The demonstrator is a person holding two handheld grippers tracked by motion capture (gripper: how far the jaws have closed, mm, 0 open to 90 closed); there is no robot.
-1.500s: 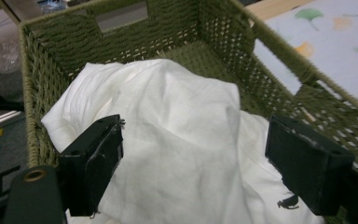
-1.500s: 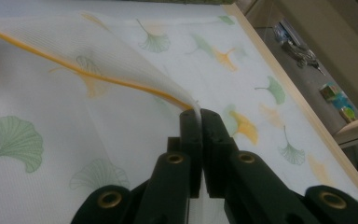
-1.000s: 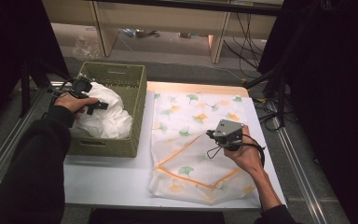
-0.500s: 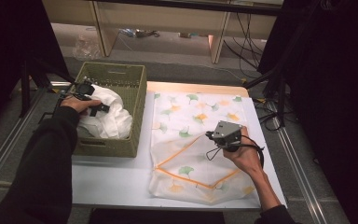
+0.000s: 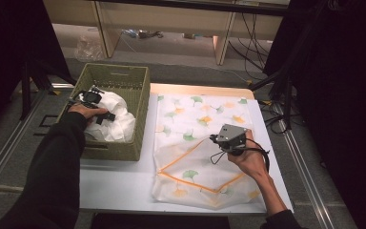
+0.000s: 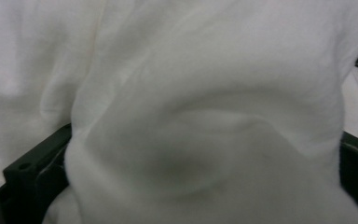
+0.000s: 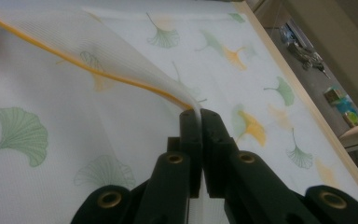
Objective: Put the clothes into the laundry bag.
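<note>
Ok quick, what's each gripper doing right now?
Left gripper: in the basket, jaws either side of the white cloth; grip cannot be told.
Right gripper: closed on the ginkgo-print cloth corner.

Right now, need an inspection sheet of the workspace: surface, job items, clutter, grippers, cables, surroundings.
Surface: white table, pale wooden far edge.
Job's things: ginkgo-print cloth spread flat, one orange-hemmed corner folded over; white fabric bunched in the green woven basket.
Clutter: nothing seen on the table.
Grippers: left hand-held gripper down in the white fabric, jaw state hidden; right hand-held gripper shut on the cloth's corner.
Cables: black lead trails from the right gripper.
Surroundings: floor cables, dark curtains.
</note>
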